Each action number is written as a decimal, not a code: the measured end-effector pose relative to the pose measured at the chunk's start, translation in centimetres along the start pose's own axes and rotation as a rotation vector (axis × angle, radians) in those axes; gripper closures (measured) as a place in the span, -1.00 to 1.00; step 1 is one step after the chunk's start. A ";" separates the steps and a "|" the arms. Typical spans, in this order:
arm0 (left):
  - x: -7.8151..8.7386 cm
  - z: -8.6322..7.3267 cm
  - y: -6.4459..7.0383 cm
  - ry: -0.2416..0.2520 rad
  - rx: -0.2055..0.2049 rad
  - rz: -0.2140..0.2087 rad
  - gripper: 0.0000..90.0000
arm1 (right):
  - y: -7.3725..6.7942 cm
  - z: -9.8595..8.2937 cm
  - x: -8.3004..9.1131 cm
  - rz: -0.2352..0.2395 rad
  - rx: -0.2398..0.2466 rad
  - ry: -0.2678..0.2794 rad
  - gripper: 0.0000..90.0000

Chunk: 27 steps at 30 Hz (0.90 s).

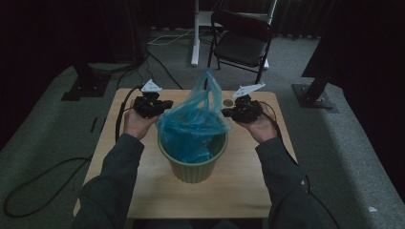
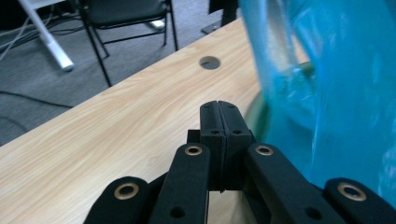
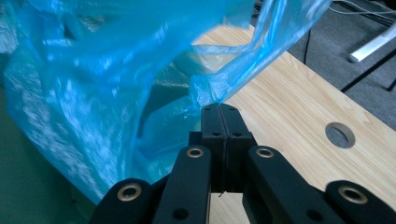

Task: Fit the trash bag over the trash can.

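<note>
High view: a light wooden bench (image 1: 143, 186) carries a pale green ribbed bin (image 1: 193, 168) near its middle, lined with a blue plastic bag (image 1: 193, 125) whose upper part rises above the rim to a peak toward the far edge. The left hand-held gripper (image 1: 154, 107) sits just left of the bag, the right hand-held gripper (image 1: 240, 112) just right of it, each held by a hand in a dark sleeve. A round cable hole (image 1: 229, 102) lies in the bench top near the right gripper; a black folding chair (image 1: 241, 40) stands on the grey carpet beyond. Left gripper view: the left hand-held gripper (image 2: 219, 109) has its jaws pressed flat together with nothing seen between them; the blue bag (image 2: 336, 79) hangs just beside it on the right, and whether it touches cannot be told. Right gripper view: the right hand-held gripper (image 3: 219, 112) has its jaws clamped together on a bunched edge of the bag (image 3: 93, 84), the film stretching up and away from the tips. No writing, label or brand can be read on the bag, bin or grippers.
</note>
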<state>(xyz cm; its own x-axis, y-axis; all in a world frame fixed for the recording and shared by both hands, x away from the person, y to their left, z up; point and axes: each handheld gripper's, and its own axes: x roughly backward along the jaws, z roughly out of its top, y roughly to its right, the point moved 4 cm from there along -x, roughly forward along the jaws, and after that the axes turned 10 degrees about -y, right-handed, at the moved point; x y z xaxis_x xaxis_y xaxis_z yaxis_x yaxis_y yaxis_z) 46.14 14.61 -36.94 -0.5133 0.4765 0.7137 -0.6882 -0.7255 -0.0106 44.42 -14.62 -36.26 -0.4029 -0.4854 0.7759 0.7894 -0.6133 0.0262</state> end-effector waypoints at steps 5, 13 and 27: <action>0.2 -0.4 -0.6 -0.010 0.012 0.023 0.99 | 0.3 -0.3 -0.4 -0.018 -0.006 -0.021 1.00; 0.6 -0.2 -0.9 0.044 0.038 0.010 0.87 | 0.3 -0.2 -0.7 -0.018 -0.007 -0.017 1.00; 0.6 1.7 0.9 0.066 -0.018 -0.116 0.18 | -0.3 0.3 -0.5 -0.003 0.011 0.007 1.00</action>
<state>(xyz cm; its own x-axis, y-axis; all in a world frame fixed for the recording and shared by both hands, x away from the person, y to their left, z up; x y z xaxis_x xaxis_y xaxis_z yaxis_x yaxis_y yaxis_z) 46.12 13.41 -35.32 -0.4619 0.5892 0.6629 -0.7537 -0.6548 0.0568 44.54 -14.04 -36.51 -0.4086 -0.4874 0.7717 0.7931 -0.6081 0.0358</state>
